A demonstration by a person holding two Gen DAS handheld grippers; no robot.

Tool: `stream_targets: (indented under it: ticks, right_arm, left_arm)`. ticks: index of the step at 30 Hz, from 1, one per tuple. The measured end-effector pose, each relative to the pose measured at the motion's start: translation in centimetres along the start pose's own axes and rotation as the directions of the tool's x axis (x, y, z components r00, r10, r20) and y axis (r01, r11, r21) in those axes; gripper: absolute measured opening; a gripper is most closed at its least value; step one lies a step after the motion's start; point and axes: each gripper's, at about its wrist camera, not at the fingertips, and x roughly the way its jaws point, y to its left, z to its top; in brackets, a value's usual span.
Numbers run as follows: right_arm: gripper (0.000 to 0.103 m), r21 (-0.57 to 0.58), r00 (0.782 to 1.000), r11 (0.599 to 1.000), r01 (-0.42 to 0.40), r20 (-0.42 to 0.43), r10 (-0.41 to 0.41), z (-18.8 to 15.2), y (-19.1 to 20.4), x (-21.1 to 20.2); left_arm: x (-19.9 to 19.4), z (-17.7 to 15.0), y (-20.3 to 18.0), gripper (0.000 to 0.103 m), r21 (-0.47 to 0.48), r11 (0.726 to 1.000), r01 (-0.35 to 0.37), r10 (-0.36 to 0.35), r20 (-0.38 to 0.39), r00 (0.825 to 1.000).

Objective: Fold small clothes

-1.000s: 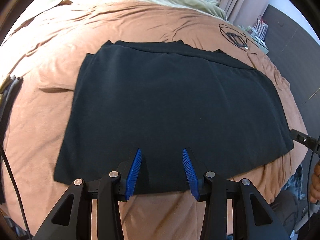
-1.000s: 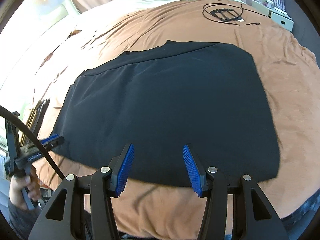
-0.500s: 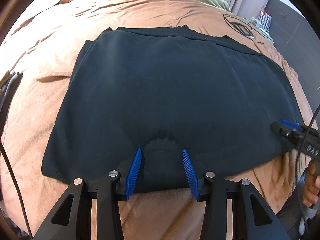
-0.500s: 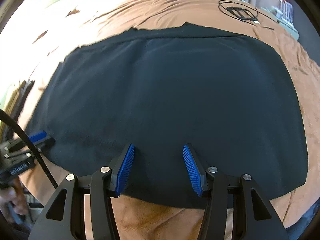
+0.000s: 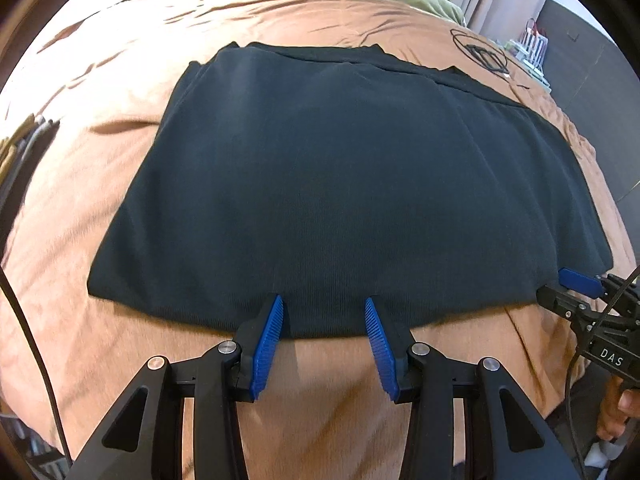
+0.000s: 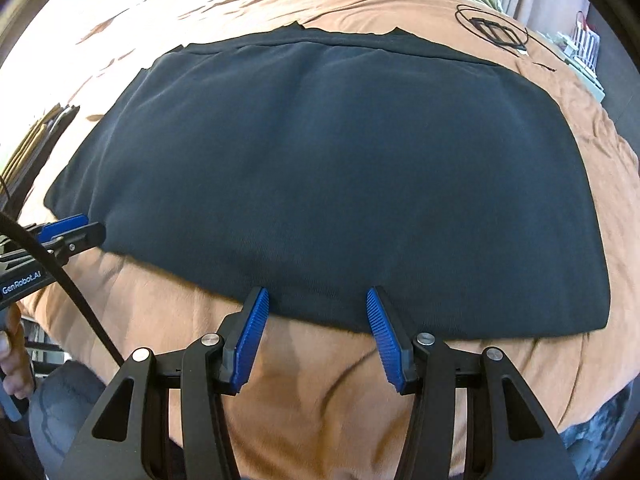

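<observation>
The dark garment (image 5: 352, 184) lies flat on the bed (image 5: 100, 92), its long axis running side to side across both wrist views, its near hem directly ahead of both tools. The left gripper (image 5: 324, 308) points steeply down at that hem toward the left half; its jaws stand open, tips over the edge of the cloth, and nothing is visibly pinched. The right gripper (image 6: 316, 300) stands likewise at the hem toward the right half, jaws open, no fabric gripped between them. Each gripper is nearest its own end of the hem, and the two are well apart along it. The cloth extends away from both; a fold would likely carry this near edge toward the far edge.
</observation>
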Motion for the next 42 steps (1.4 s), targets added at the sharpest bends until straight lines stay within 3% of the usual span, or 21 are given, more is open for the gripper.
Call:
stream_targets:
  ticks: [4,8,20,26,42]
  right_arm:
    - [0.049,0.020,0.999,0.999,-0.047,0.025,0.047,-0.2,-0.2,-1.5]
    - [0.049,0.036,0.994,0.996,-0.086,0.069,0.083,0.1,-0.3,-3.1]
    - [0.027,0.028,0.975,0.980,-0.196,0.116,0.192,0.9,0.5,-2.4]
    - [0.020,0.024,0.966,0.974,-0.227,0.130,0.222,2.2,0.2,-0.4]
    - [0.020,0.086,0.927,0.934,-0.347,0.182,0.327,1.1,-2.2,2.5]
  left_arm:
    - [-1.7,-0.4,0.9,0.039,-0.022,1.000,0.016,-0.015,0.023,1.000]
    - [-4.1,-0.6,3.4,0.039,-0.107,0.993,0.043,-0.034,0.082,0.996]
    - [-6.2,-1.9,10.7,0.045,-0.339,0.934,0.117,-0.076,0.134,0.988]
    - [-5.9,-2.4,13.4,0.045,-0.421,0.899,0.118,-0.066,0.137,0.988]
    - [-1.8,-0.4,15.0,0.045,-0.510,0.848,0.146,-0.118,0.087,0.989]
